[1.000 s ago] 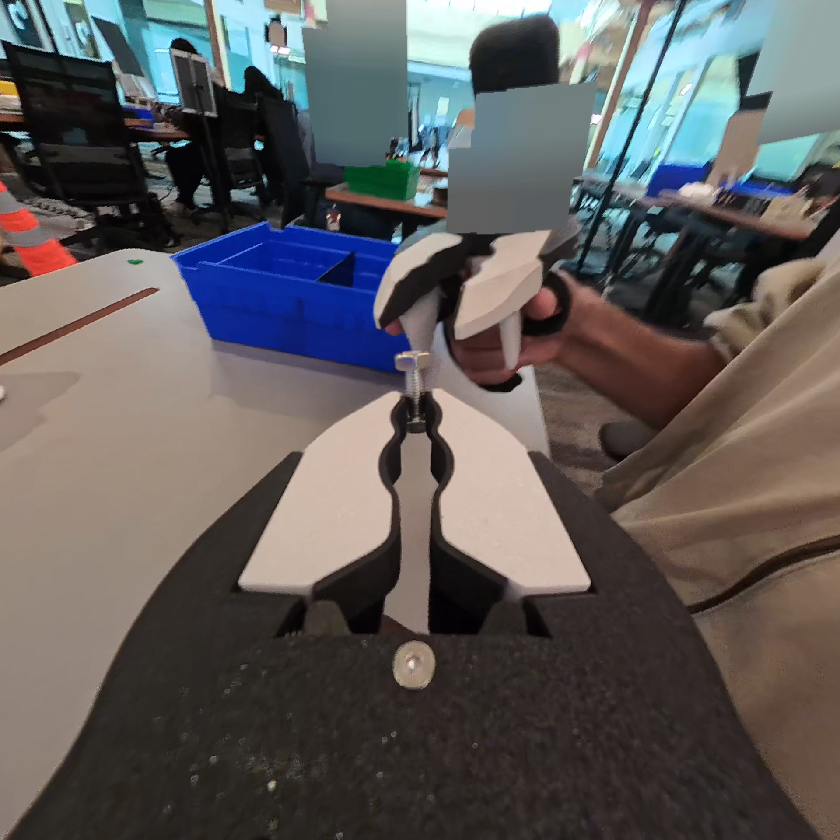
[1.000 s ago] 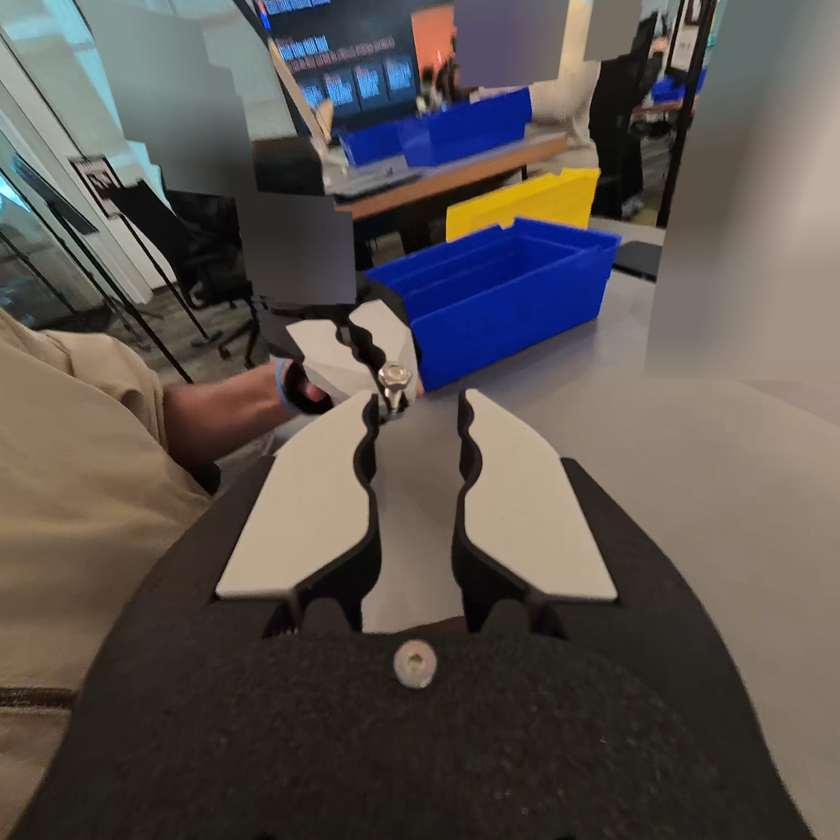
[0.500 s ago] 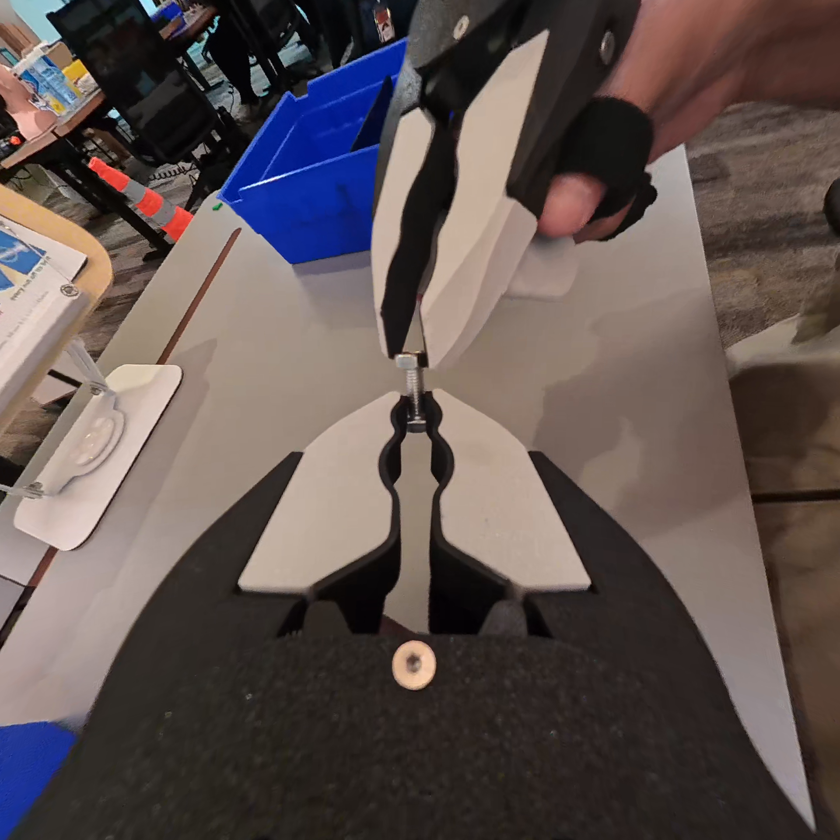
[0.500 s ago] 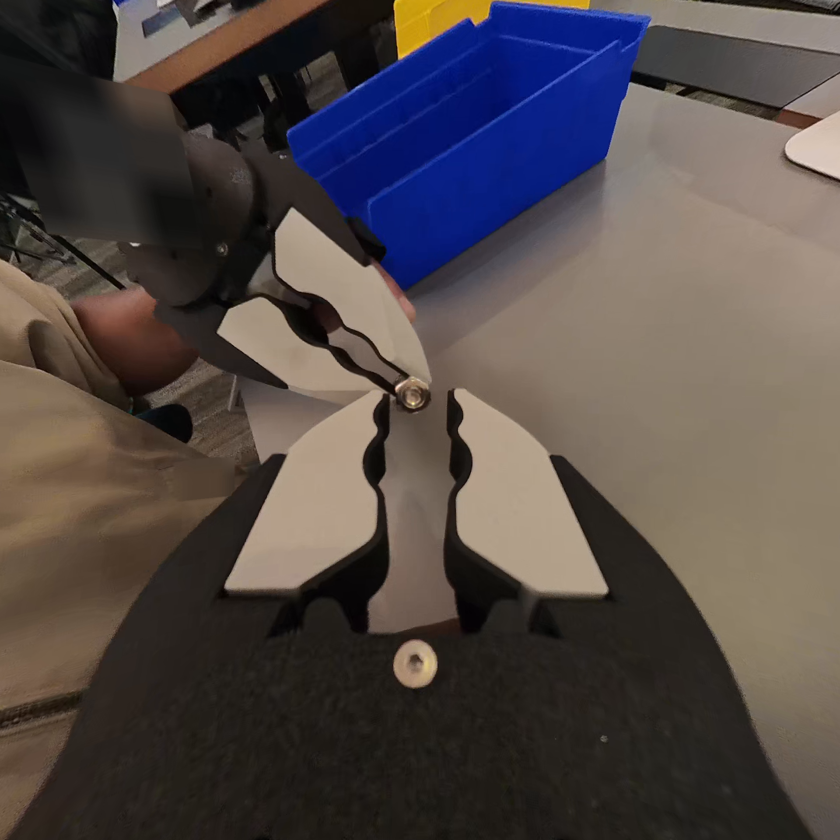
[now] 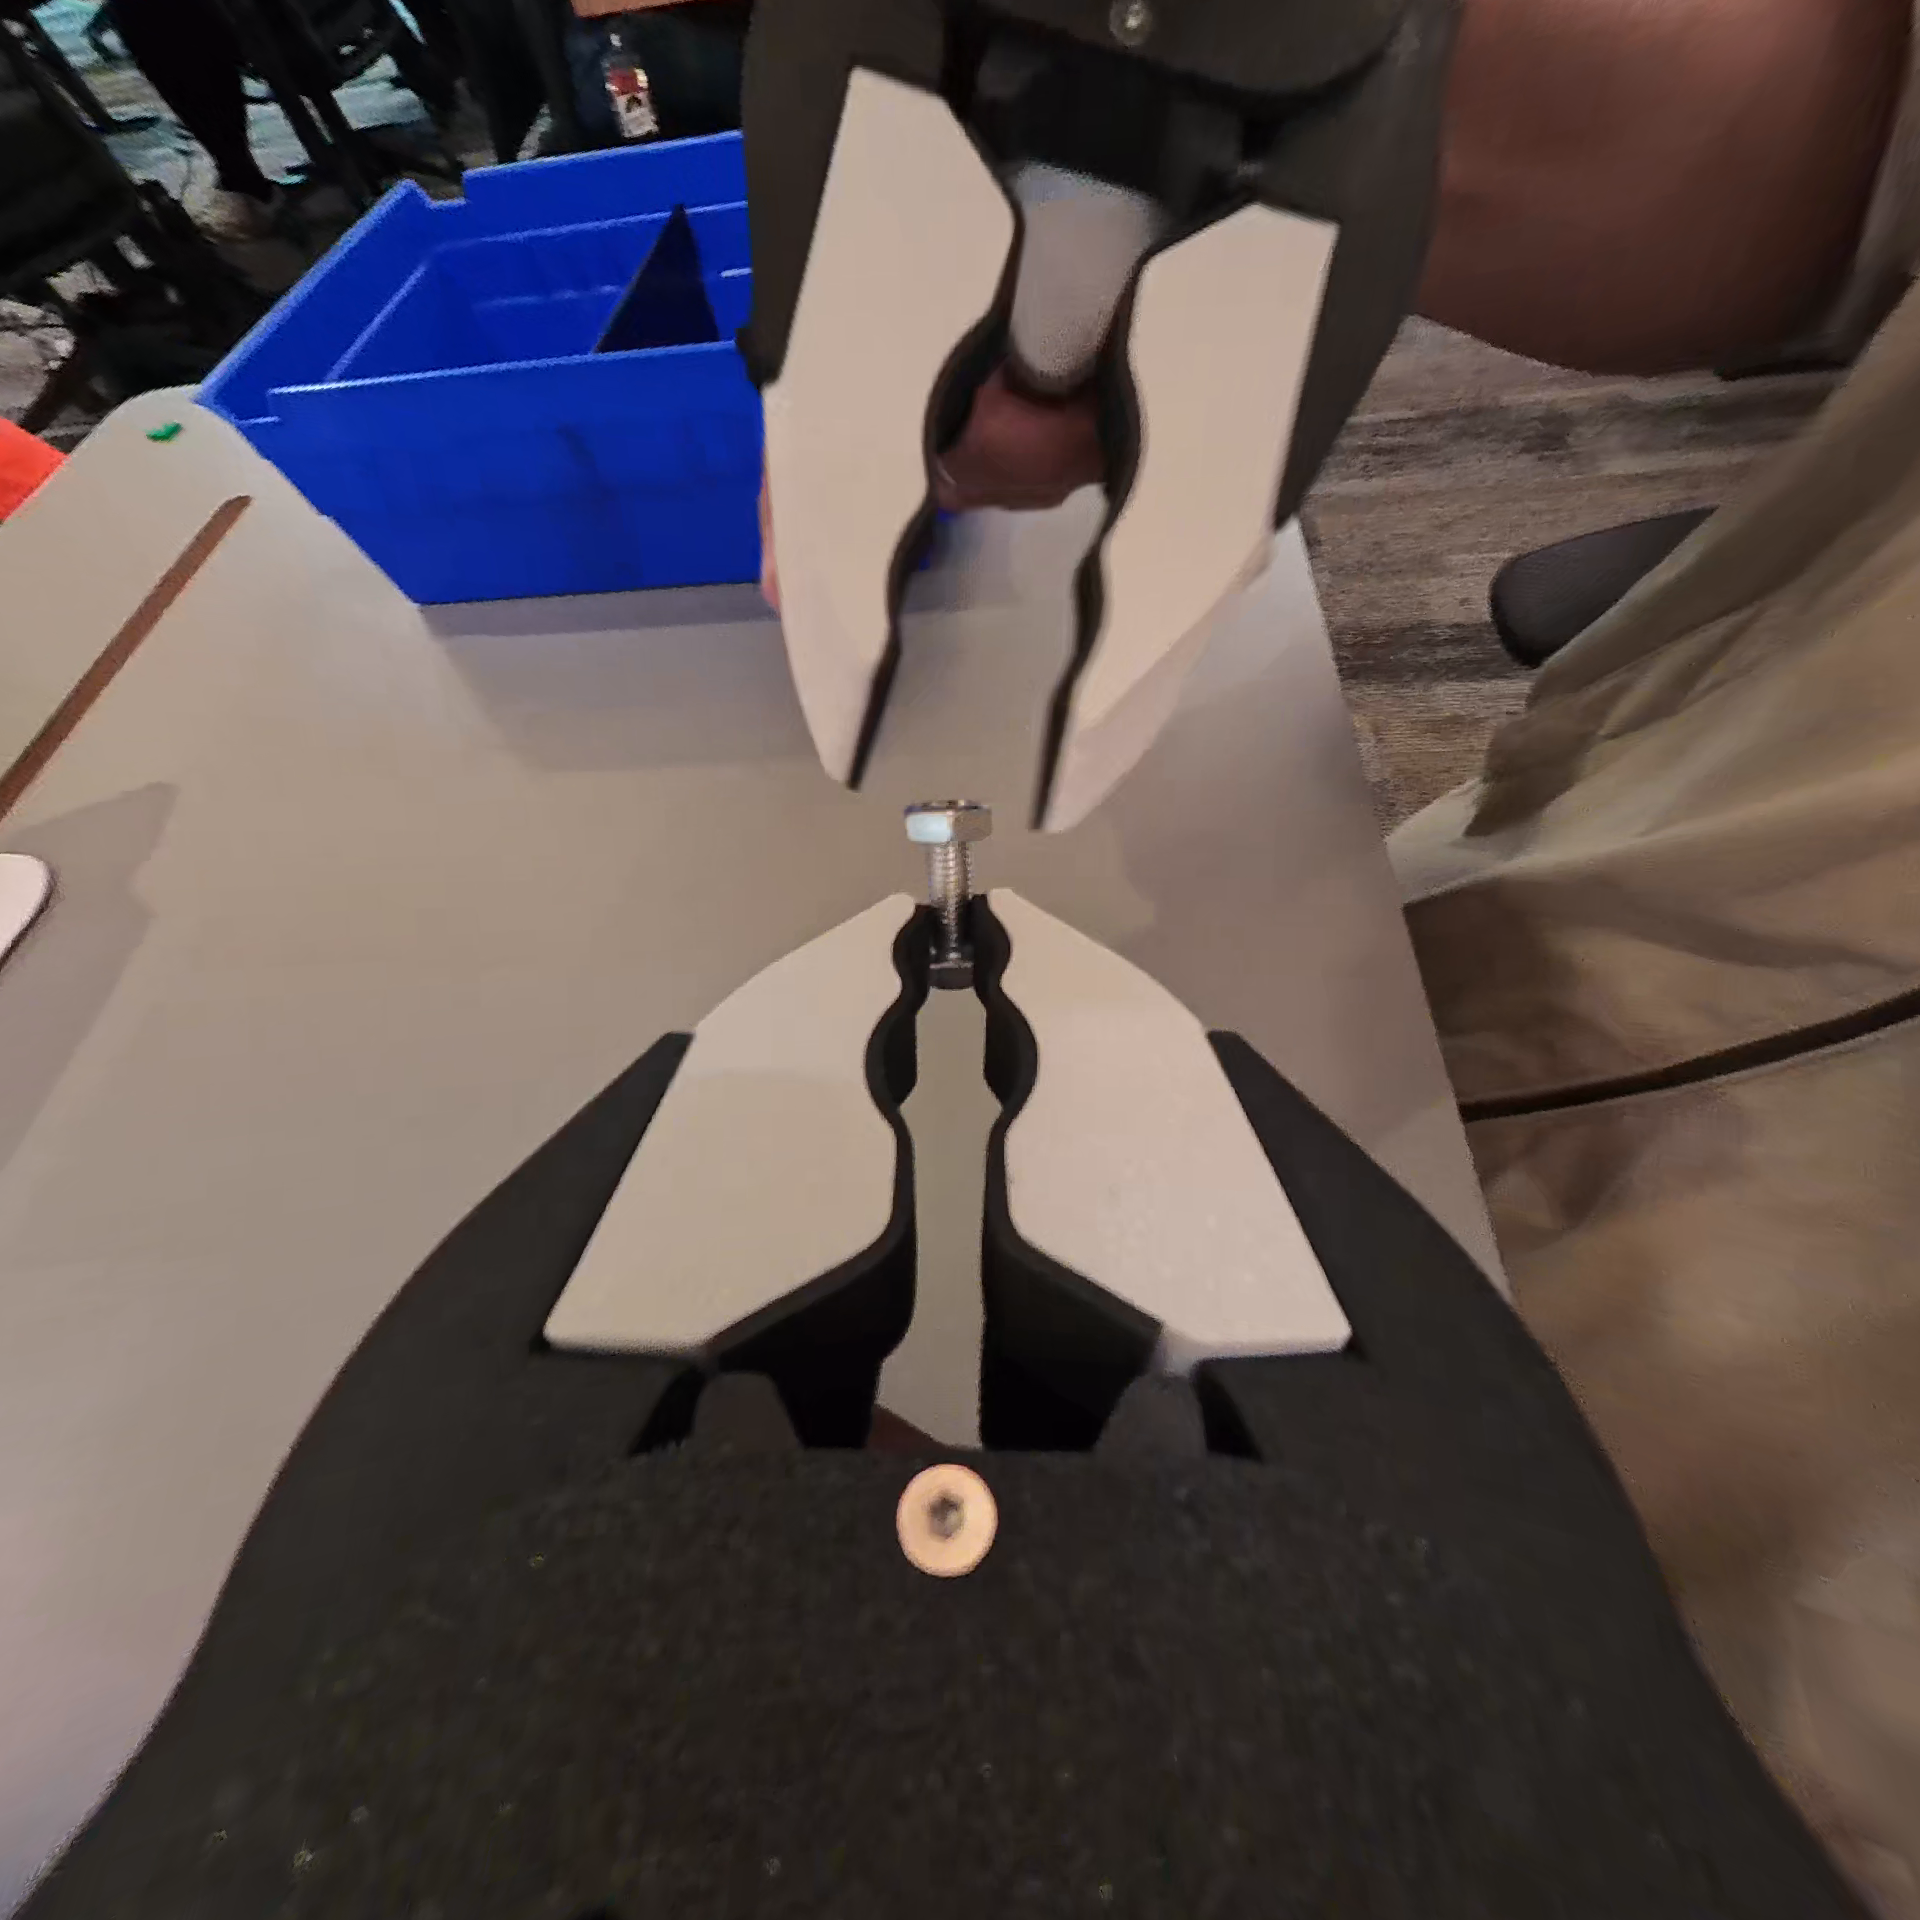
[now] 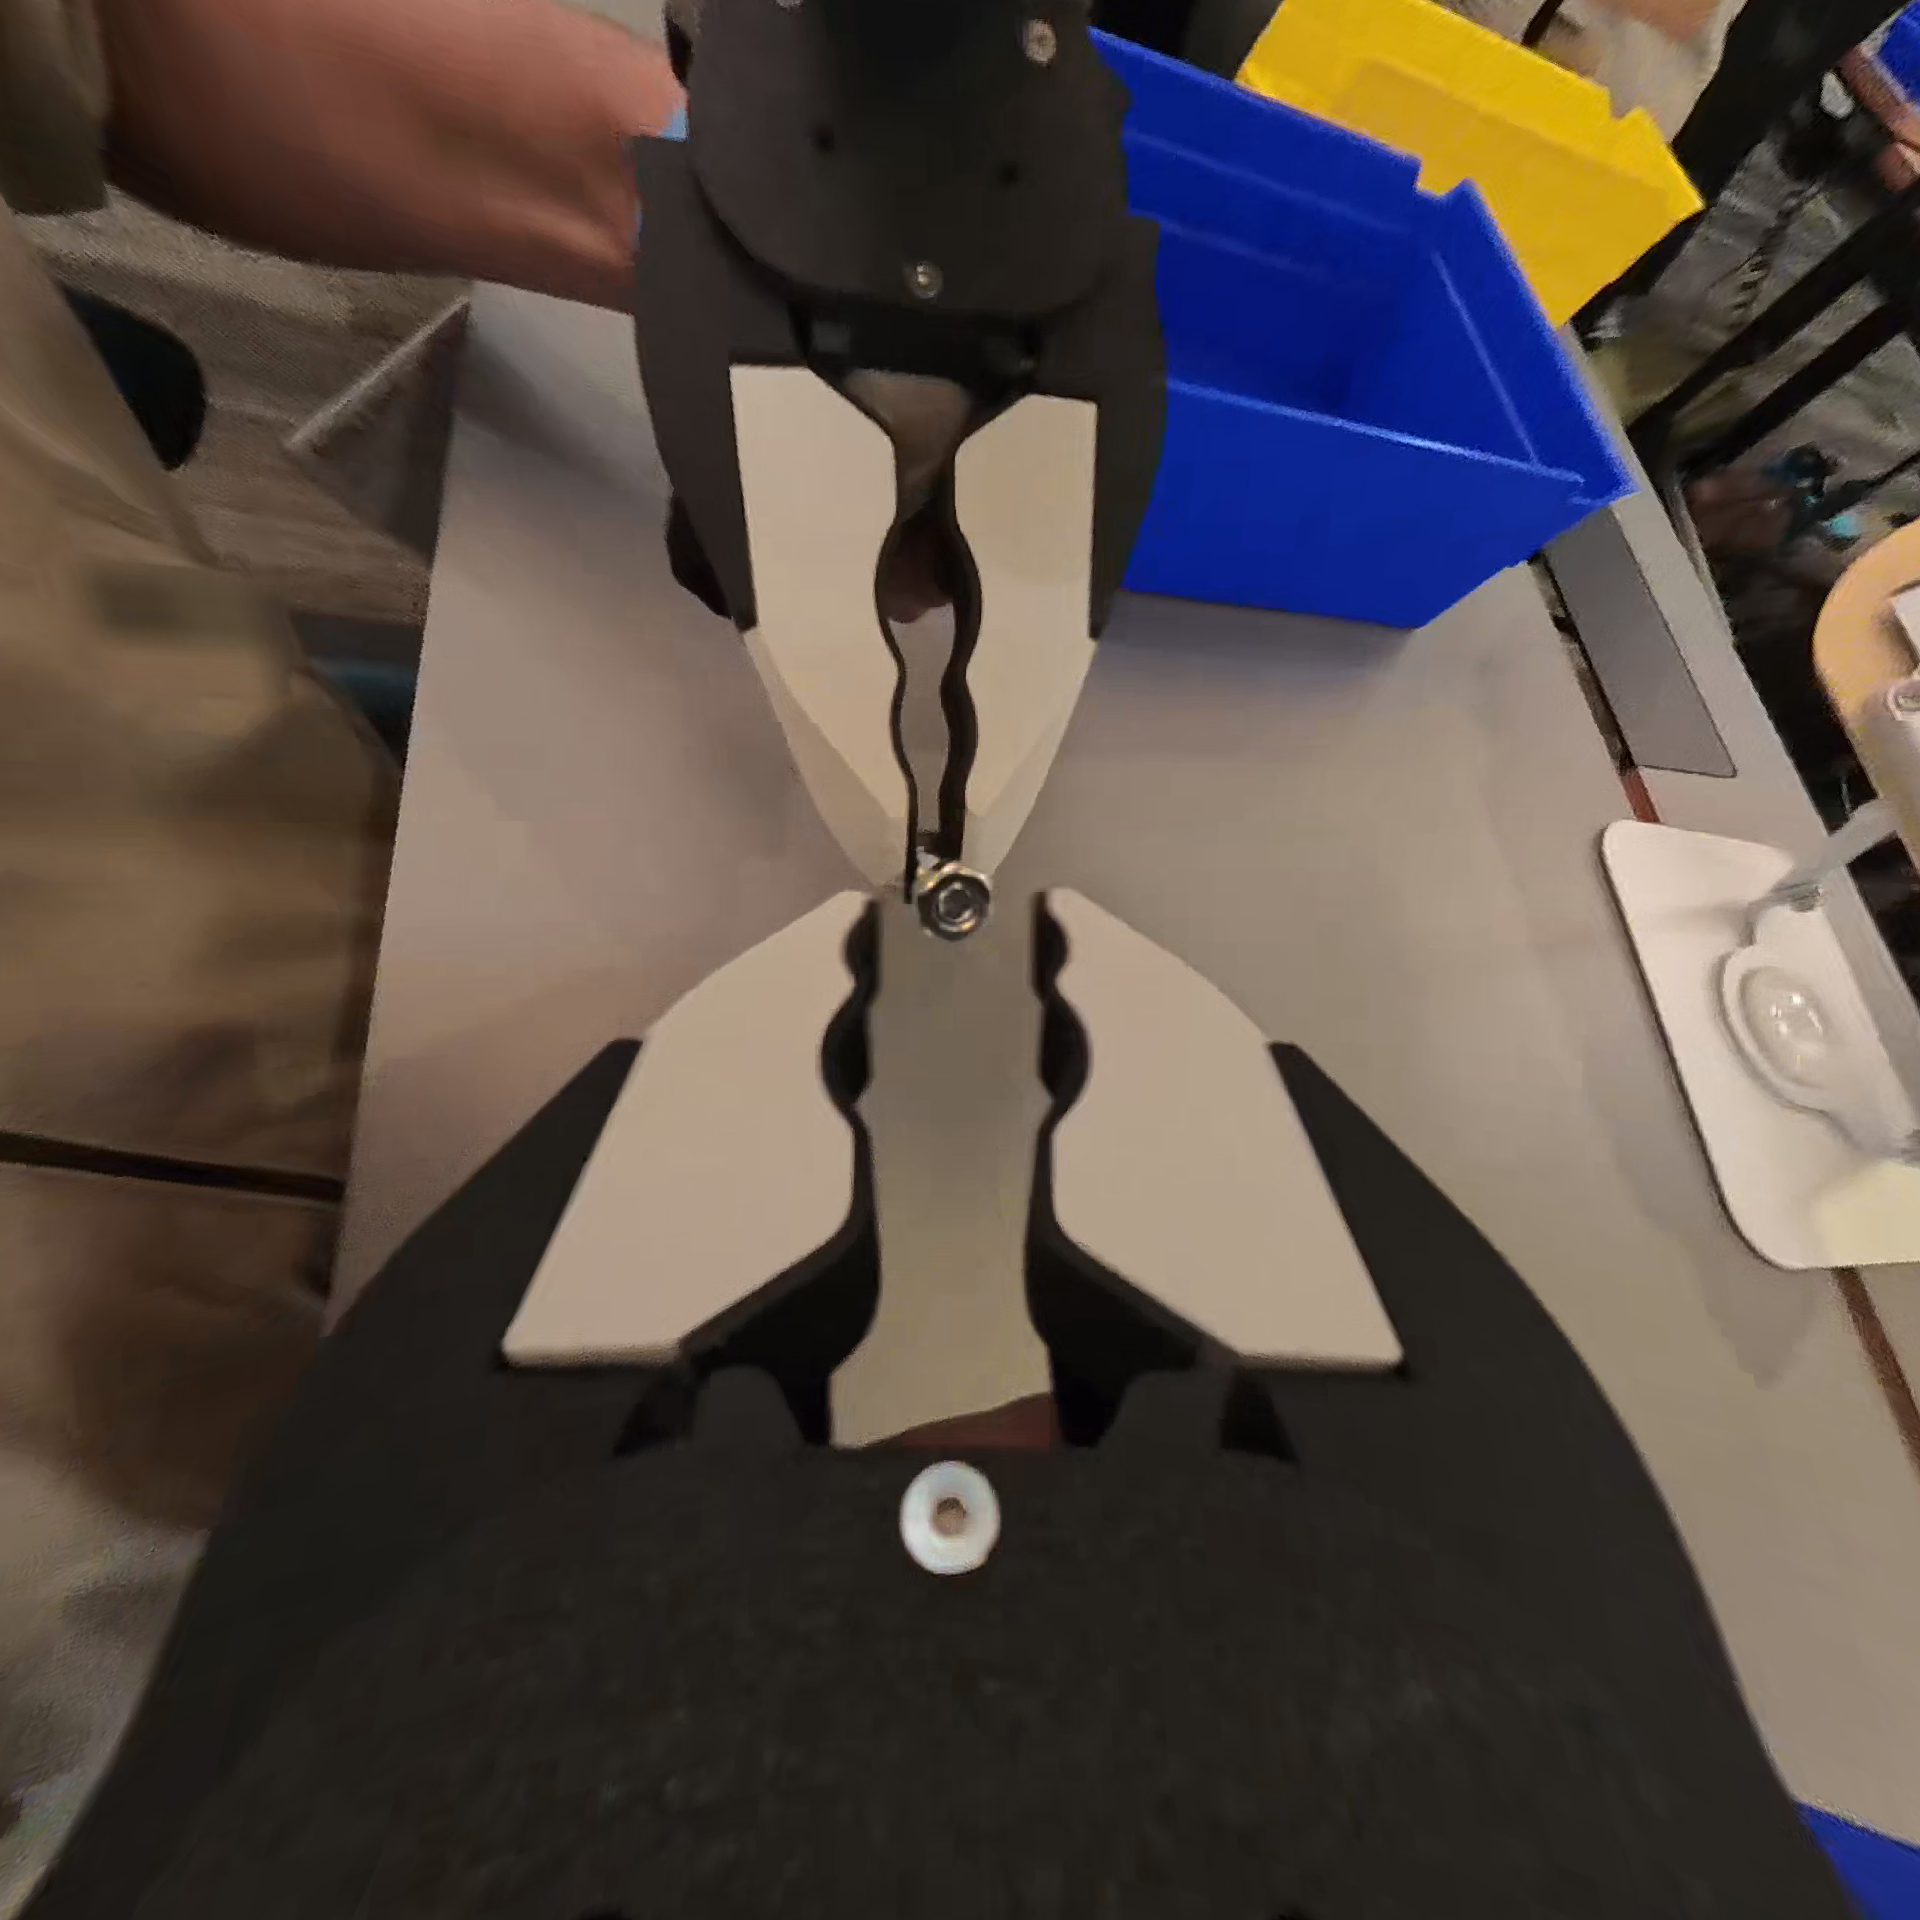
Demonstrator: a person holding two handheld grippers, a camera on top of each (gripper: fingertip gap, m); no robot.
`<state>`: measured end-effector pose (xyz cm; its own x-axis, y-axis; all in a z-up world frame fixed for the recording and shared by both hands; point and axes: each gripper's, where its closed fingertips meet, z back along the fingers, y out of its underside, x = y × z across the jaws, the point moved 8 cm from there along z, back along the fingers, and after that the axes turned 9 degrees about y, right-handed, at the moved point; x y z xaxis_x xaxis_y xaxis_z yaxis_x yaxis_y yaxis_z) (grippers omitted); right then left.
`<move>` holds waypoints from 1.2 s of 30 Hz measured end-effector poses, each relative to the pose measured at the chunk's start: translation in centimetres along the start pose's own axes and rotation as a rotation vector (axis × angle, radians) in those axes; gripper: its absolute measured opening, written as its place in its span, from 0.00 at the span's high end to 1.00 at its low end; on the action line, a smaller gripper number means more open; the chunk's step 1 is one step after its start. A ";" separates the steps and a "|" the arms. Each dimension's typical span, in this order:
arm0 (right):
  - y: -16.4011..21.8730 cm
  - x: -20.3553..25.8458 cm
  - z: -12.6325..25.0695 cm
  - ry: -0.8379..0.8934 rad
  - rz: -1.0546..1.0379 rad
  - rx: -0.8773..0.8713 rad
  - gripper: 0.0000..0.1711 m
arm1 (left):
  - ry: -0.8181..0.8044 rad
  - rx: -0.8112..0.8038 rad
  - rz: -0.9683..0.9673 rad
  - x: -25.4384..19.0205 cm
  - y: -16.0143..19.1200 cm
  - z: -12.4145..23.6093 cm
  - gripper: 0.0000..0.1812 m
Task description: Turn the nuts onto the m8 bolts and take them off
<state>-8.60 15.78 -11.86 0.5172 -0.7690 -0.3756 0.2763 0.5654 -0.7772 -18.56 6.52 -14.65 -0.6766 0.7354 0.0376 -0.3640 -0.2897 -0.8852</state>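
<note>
My left claw grips the bolt upright; my right claw is open just above its nut.

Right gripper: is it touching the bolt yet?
Apart. The left wrist view shows the right gripper open, table visible between both fingertips and the bolt.
</note>
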 end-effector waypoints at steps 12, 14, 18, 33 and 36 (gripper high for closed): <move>1.3 -0.1 -1.3 -0.056 -0.637 0.046 0.85 | -0.160 0.010 -0.063 -0.6 0.6 -0.4 0.96; 1.1 -0.1 -1.5 -0.074 -0.623 0.066 0.91 | -0.152 0.027 -0.077 -0.8 0.5 -0.5 0.96; 0.6 -0.1 -1.3 -0.102 -0.472 0.105 0.91 | -0.125 0.022 -0.071 -1.0 0.5 -0.3 0.96; -1.2 -0.5 0.0 -0.144 0.128 0.048 0.73 | 0.027 -0.138 0.062 0.0 0.0 0.3 0.96; -0.2 -1.2 0.1 -0.092 -0.176 -0.003 0.76 | -0.097 -0.121 0.015 0.3 0.1 0.7 0.96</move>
<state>-9.18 16.67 -11.18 0.5329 -0.8254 -0.1862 0.3668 0.4236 -0.8282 -19.19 6.30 -14.38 -0.7422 0.6672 0.0636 -0.2776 -0.2197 -0.9352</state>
